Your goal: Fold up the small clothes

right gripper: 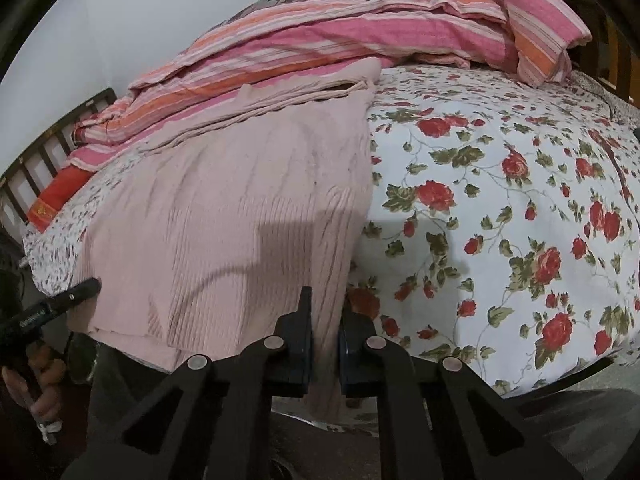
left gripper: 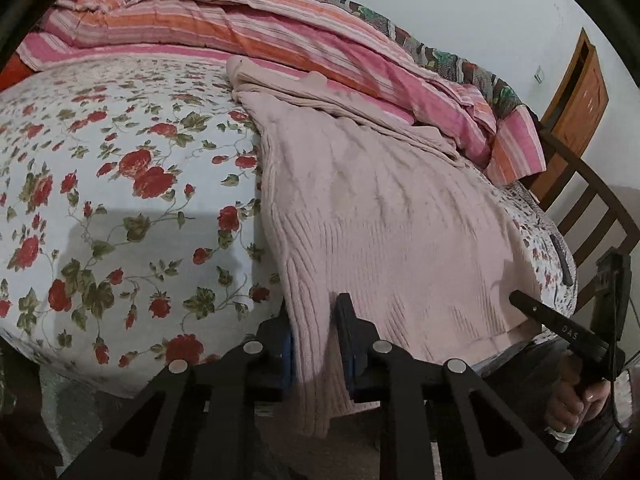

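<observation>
Pale pink ribbed knit sweater [left gripper: 384, 216] is lying on the rose-print bedsheet [left gripper: 120, 200], hem overhanging the near edge. Left gripper [left gripper: 314, 344] and right gripper [right gripper: 325, 340] are each pinching a hem corner. Knit looks soft, stretchy, light; corners are suiting the grip

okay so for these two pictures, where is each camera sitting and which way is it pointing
Left wrist: on the left gripper, angled down over the bed; jaws shut on the pink sweater's hem; the right gripper and its hand show.
Right wrist: on the right gripper, same downward tilt, jaws shut on the hem's other corner; left gripper shows.
Shared: sweater, floral bed, striped quilt.
</observation>
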Demonstrator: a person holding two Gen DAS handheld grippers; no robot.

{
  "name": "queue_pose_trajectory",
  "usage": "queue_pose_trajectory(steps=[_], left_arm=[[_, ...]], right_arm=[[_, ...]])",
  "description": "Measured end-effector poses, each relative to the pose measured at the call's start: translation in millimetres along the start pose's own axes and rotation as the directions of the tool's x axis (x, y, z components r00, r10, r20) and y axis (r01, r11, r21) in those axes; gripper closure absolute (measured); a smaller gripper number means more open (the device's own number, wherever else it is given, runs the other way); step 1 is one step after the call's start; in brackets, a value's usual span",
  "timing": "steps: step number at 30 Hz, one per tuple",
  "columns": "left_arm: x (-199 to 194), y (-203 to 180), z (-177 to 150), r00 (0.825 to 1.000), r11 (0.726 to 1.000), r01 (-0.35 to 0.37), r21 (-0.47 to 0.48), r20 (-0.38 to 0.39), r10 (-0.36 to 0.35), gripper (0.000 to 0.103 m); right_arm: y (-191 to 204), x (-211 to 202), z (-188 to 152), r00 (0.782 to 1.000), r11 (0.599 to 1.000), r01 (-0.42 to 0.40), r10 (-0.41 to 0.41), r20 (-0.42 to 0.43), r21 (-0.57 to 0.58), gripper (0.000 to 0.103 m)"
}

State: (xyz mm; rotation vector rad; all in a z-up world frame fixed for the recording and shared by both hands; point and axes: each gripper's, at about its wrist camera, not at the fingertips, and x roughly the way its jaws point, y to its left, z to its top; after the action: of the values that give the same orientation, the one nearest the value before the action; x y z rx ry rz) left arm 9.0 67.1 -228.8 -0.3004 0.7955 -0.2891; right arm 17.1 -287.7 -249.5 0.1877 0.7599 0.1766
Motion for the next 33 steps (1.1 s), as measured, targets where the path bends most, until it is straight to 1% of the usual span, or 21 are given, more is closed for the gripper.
queue_pose_trajectory(steps=[5,7,10,25,33], left_arm=[[-0.3,-0.4,-0.6,1.0,1.0,-0.006,-0.004,0.004,0.006,0.084],[-0.3,-2.9,-1.2,1.0,1.0,-0.016,0.006,0.007,0.016,0.084],[-0.4,-4.9,-1.6,1.0,0.999,-0.027,0.017,0.008,0.027,0.084],[0.9,-6.1,-2.4,0.999,0.999,-0.033,0.014,0.01,0.033,0.084],[1.1,-6.6,-3.3,0.999,0.999,-0.029,0.02,0.017,0.029,0.084]], right_arm=[[1.7,-1.2,-4.1,1.0,1.0,0.022,-0.022,0.015,-0.014,0.093],[4.5,-2.4,-6.4,0.999,0.999,0.044,-0.043,0.029,-0.029,0.093],[5.5,-3.1,-8.0,0.998,0.998,0.054,-0.053,0.036,-0.034,0.093],[4.9,-1.6,-7.7,0.999,0.999,0.043,-0.043,0.018,-0.028,0.092],[5.3,-0.9,-7.5,0.999,0.999,0.037,-0.037,0.008,-0.035,0.089]])
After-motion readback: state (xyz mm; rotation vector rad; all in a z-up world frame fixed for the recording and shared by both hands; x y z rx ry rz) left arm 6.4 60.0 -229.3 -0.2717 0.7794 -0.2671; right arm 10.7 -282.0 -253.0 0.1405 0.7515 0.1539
